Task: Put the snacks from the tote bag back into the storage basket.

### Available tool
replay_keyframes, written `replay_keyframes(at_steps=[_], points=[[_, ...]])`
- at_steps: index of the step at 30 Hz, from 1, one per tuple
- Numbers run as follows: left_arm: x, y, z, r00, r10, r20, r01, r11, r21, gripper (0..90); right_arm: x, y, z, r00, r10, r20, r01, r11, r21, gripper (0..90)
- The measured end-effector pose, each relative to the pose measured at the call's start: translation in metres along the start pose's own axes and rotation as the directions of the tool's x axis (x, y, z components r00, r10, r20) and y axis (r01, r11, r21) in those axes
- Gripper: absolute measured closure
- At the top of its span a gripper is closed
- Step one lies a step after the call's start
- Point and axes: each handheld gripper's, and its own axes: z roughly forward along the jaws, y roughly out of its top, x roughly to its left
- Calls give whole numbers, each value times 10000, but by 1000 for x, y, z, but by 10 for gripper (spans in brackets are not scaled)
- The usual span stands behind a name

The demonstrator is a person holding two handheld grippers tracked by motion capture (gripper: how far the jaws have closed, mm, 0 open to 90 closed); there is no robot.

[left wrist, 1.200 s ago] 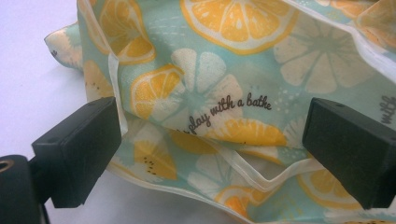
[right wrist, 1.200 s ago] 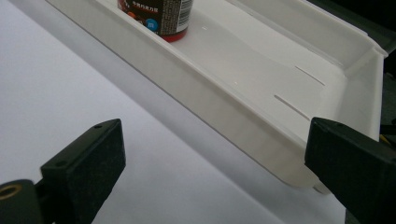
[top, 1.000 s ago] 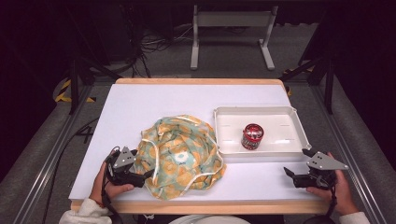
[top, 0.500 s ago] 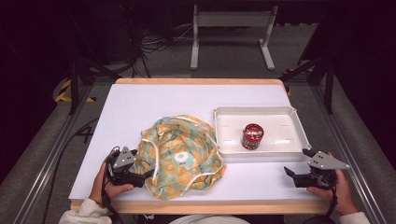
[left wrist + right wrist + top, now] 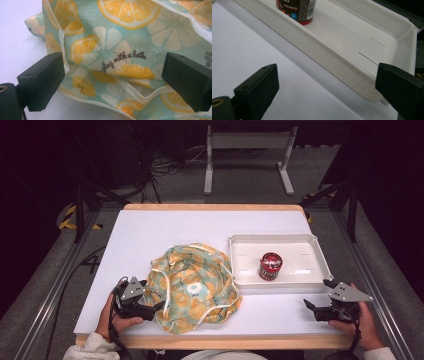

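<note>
A crumpled cloth bag [image 5: 195, 285] printed with lemon slices on pale green, with white ribbon trim, lies on the white table near its front. My left gripper [image 5: 156, 306] is at the bag's left edge, open, its jaws spread either side of a fold of the fabric [image 5: 112, 62]. A white tray [image 5: 300, 277] sits right of the bag with a small red and black can [image 5: 270, 265] upright inside. My right gripper [image 5: 316, 294] is open just off the tray's near right corner, with the tray wall [image 5: 332, 62] and the can's base [image 5: 297, 11] ahead.
The white table top [image 5: 150, 235] stretches bare behind the bag. Its wooden front edge [image 5: 260, 341] runs just under both hands. A metal frame stand [image 5: 247, 157] and cables are on the floor beyond the table.
</note>
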Motion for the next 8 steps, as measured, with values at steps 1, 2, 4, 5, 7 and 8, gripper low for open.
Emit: replay_keyframes(at_steps=[1,2,4,5,7,8], points=[[0,0,0,10000,6,11,-6,10000,26,52,0,0,0,10000,8,-15,-8,10000,-15,59],[0,0,0,10000,-15,24,15,10000,25,52,0,1,-1,10000,23,-51,-24,10000,-41,59],[0,1,0,10000,2,0,-2,10000,-9,52,0,1,-1,10000,-6,-44,6,10000,-51,59],[1,1,1,10000,7,-20,-7,10000,1,52,0,1,-1,10000,-8,-58,7,10000,-56,59],[1,2,1,10000,7,-5,-7,10000,-28,51,-1,1,-1,10000,-20,-84,19,9999,-101,59],[1,2,1,10000,-5,-6,5,10000,-11,52,-1,1,-1,9999,34,-121,-36,9999,-119,59]])
